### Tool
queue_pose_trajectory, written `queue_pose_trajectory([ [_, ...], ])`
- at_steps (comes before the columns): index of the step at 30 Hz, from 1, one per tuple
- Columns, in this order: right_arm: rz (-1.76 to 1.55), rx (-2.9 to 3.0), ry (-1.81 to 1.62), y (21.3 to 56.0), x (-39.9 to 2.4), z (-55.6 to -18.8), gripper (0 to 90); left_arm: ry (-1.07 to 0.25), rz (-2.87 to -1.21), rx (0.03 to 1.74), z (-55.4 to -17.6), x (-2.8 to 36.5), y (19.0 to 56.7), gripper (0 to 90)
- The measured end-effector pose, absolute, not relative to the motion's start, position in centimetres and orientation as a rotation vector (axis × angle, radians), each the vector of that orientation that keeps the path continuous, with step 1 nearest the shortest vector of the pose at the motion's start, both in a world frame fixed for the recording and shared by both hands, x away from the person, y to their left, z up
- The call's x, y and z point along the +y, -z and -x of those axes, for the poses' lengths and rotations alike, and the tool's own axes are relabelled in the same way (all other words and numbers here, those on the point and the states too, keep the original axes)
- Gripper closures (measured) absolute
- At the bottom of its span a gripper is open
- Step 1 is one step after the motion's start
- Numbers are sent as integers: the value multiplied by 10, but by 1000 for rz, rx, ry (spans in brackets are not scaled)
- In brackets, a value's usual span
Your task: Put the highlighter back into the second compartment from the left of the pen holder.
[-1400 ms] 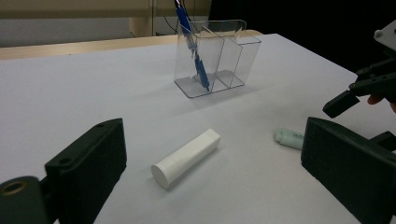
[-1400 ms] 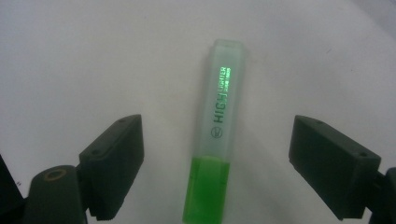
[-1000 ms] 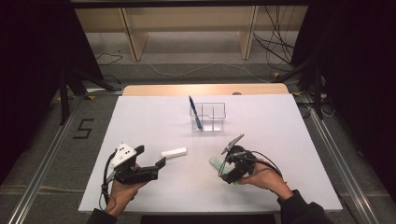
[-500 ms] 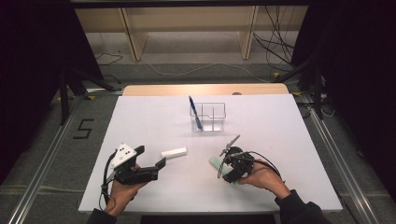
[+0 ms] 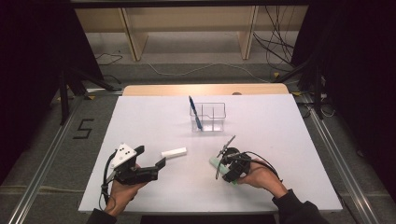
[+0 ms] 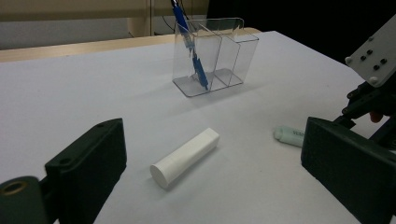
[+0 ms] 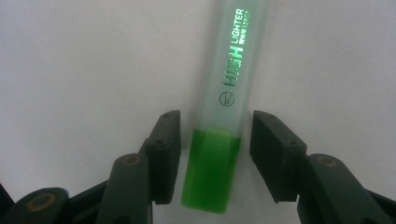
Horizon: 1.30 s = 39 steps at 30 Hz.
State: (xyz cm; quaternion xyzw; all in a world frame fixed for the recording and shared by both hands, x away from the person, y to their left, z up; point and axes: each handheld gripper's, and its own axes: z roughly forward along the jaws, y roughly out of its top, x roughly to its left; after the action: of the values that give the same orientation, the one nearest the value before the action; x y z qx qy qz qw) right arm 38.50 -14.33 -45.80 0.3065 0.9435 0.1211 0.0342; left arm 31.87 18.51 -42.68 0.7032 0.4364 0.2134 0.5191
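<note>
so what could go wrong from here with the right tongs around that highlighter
The right tongs straddle the highlighter near its green end, jaws open and slightly apart from it. Gripped that far from the middle, the long clear end may droop or swing on lifting. The left jaw sits closer than the right, so closing could nudge the highlighter sideways on the smooth table.

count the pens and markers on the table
3. A blue pen stands in the clear holder. A white marker lies loose ahead of the left gripper. A green highlighter lies between the right gripper's open fingers.
</note>
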Motion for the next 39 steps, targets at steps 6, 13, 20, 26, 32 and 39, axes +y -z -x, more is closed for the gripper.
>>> queue_pose_trajectory([
  [6,-928,2899,-352,459,-142,-386,587,-510,-1687,1047,-319,185,427,62],
  [13,-908,2907,-319,458,-138,-387,626,-513,-1690,1045,-319,184,427,62],
  [20,-873,2919,-298,458,-134,-387,669,-512,-1687,1047,-319,184,427,62],
  [26,-817,2916,-289,457,-133,-385,671,-508,-1686,1052,-319,184,428,62],
  [32,-707,2893,-293,455,-130,-379,673,-508,-1690,1043,-320,185,427,62],
  [39,-586,2845,-347,446,-127,-370,673,-491,-1710,1031,-321,182,426,62],
])
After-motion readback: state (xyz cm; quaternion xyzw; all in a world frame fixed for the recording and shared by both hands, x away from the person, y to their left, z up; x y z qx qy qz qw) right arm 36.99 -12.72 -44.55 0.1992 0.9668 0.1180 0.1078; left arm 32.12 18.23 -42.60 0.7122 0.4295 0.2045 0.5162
